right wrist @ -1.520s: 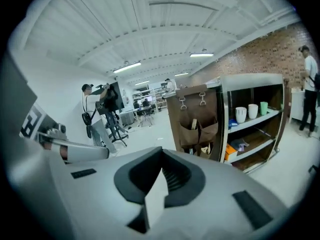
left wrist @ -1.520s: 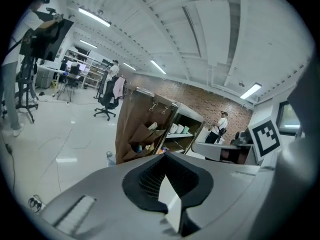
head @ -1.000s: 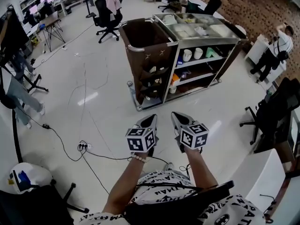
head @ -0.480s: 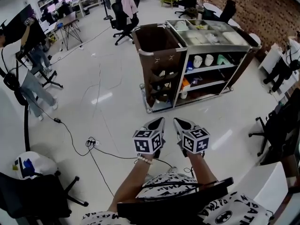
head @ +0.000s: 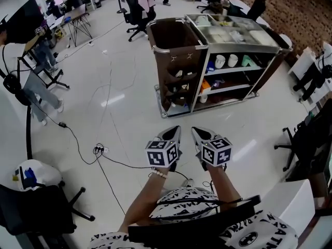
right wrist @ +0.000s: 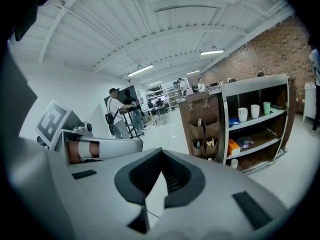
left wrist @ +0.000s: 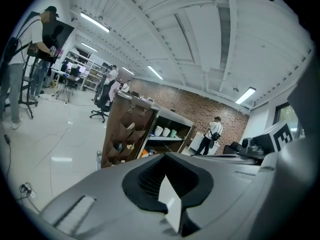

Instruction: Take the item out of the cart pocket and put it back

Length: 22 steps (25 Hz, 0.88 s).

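Left tool (head: 173, 133): jaws together, nothing between them, touching nothing. It is held over open floor (head: 119, 113), side by side with the right tool.

Right tool (head: 196, 133): jaws together, likewise empty and in contact with nothing.

Cart (head: 167, 38): stands on the floor ahead of both tools and well apart from them. Brown fabric pockets (head: 179, 83) hang in rows on its near-left end panel. Small pale items (head: 179, 73) sit in several pockets; none has been removed. To the right of the pocket panel, open shelves (head: 231, 69) carry cups (head: 220, 61).
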Each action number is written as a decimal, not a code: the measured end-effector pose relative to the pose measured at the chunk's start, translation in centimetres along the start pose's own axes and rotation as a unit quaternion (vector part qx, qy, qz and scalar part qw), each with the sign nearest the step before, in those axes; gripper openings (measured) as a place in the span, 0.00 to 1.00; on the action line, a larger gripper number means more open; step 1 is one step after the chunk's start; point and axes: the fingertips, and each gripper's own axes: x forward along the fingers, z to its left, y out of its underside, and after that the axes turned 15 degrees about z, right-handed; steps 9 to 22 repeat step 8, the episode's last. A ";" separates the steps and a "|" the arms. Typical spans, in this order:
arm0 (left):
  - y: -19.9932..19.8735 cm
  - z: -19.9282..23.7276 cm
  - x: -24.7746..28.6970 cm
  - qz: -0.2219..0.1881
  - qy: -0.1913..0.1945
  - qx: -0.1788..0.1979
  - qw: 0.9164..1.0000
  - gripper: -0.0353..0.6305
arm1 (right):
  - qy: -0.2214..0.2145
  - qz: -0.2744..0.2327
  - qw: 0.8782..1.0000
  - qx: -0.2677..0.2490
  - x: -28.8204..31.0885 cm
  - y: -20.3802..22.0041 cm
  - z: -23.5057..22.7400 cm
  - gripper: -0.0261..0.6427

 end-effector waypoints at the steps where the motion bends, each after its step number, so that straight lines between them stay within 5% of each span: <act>1: 0.0 0.0 0.0 -0.001 -0.001 0.000 1.000 0.06 | 0.000 0.000 1.000 0.000 -0.1 0.0 -0.1 0.04; 22: 0.2 0.0 0.1 -0.002 -0.010 -0.005 1.000 0.06 | -0.002 -0.001 1.000 -0.003 -0.5 0.0 -0.3 0.04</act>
